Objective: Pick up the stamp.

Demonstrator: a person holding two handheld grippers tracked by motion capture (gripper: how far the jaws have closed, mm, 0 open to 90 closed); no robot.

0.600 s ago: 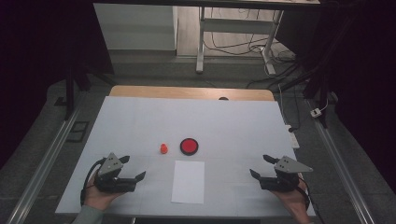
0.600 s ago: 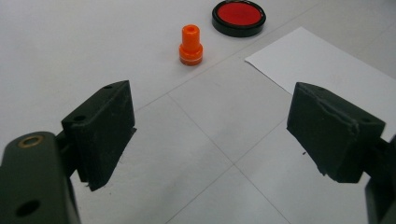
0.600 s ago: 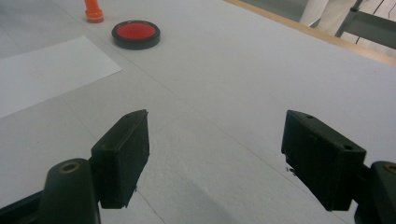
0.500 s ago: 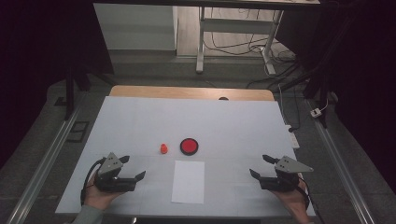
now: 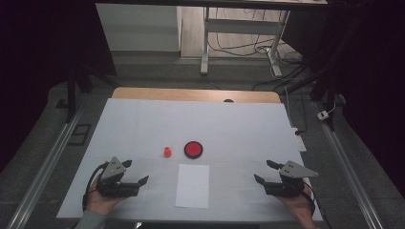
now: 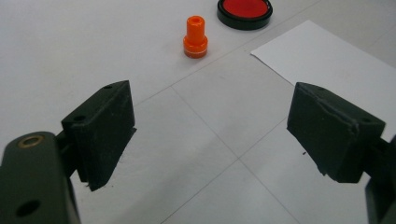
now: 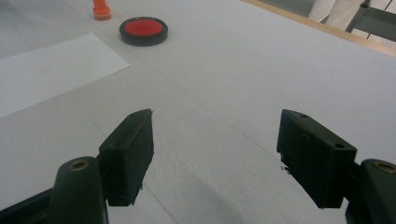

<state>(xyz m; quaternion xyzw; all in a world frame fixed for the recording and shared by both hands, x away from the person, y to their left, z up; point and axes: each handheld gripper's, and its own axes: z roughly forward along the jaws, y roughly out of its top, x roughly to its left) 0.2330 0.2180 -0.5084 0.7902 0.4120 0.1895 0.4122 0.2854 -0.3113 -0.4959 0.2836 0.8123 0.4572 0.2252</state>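
A small orange stamp (image 5: 167,151) stands upright near the middle of the white table cover, beside a round red ink pad in a black case (image 5: 193,149). A white sheet of paper (image 5: 192,185) lies in front of them. My left gripper (image 5: 135,172) rests at the near left, open and holding nothing. At the near right my right gripper (image 5: 265,171) is open too, nothing between its jaws. The left gripper view has the stamp (image 6: 195,37), the pad (image 6: 244,11) and the paper (image 6: 327,65) beyond the gripper (image 6: 212,133). In the right gripper view the pad (image 7: 143,31) and stamp (image 7: 101,10) lie far off.
The white table cover (image 5: 143,124) ends at a wooden strip (image 5: 191,95) along the far edge. Metal rails (image 5: 47,162) run along both sides. A desk frame and cables (image 5: 239,43) stand on the floor beyond the table.
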